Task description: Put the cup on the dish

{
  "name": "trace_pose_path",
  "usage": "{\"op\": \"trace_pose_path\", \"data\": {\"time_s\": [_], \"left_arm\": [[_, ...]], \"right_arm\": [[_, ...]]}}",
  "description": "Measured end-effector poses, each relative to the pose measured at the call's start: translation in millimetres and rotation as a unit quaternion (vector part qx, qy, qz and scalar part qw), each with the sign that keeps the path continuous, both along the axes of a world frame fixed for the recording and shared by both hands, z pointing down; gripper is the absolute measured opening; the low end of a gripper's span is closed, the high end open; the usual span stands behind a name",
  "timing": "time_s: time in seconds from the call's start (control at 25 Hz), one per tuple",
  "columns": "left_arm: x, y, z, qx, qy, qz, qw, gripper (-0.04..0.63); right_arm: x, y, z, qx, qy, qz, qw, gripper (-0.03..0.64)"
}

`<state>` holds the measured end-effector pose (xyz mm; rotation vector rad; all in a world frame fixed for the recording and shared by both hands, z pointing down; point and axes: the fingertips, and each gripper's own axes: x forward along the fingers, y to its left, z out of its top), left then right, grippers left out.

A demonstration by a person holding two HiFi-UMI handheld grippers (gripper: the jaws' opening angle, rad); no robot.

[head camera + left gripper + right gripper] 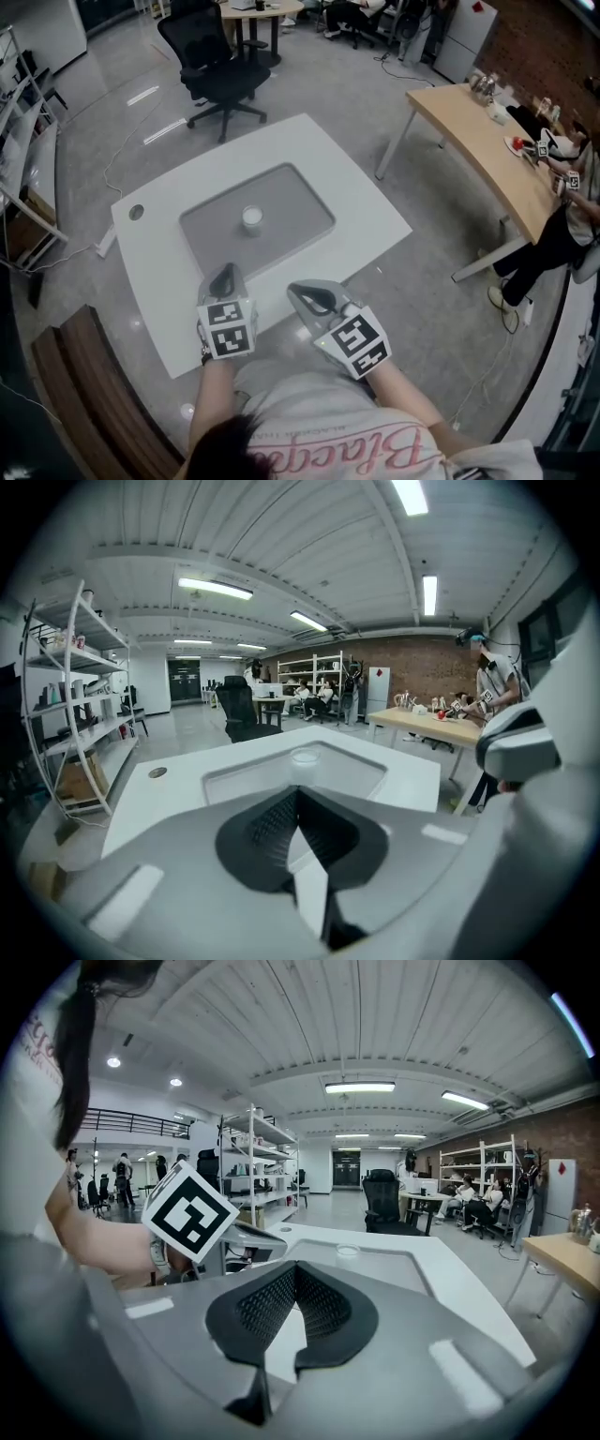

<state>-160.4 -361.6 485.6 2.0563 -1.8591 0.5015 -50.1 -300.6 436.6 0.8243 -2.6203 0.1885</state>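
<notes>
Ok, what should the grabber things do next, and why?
Probably open the left gripper and move it forward toward the small round white thing on the grey mat. Both it and the right gripper are shut and empty, near the front edge of the table, and the left one sits closer.

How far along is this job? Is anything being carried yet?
Done: I cannot tell. One small round white thing sits on the grey mat, too small to say whether it is a cup, a dish, or a cup already on a dish.
In hand: nothing. The left gripper and right gripper are shut and empty, by the white table's near edge.
Left: possibly everything.
</notes>
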Motion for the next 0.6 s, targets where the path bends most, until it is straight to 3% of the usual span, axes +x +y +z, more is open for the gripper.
{"op": "trace_pose_path", "data": {"time_s": [0.16, 0.36, 0.6], "left_arm": [[11.4, 34.0, -19.6, 0.018, 0.008, 0.011, 0.9997, -0.002], [30.3, 74.3, -43.1, 0.033, 0.073, 0.014, 0.9967, -0.002], [54.5, 114.0, -67.6, 0.067, 0.047, 0.044, 0.9957, -0.002]], "right_arm": [[2.1, 15.2, -9.0, -0.001, -0.014, 0.005, 1.0, 0.002], [2.3, 46.8, -16.7, 0.008, -0.016, -0.011, 1.0, 0.002], [9.0, 76.8, -34.4, 0.019, -0.033, -0.003, 0.999, 0.002]]}}
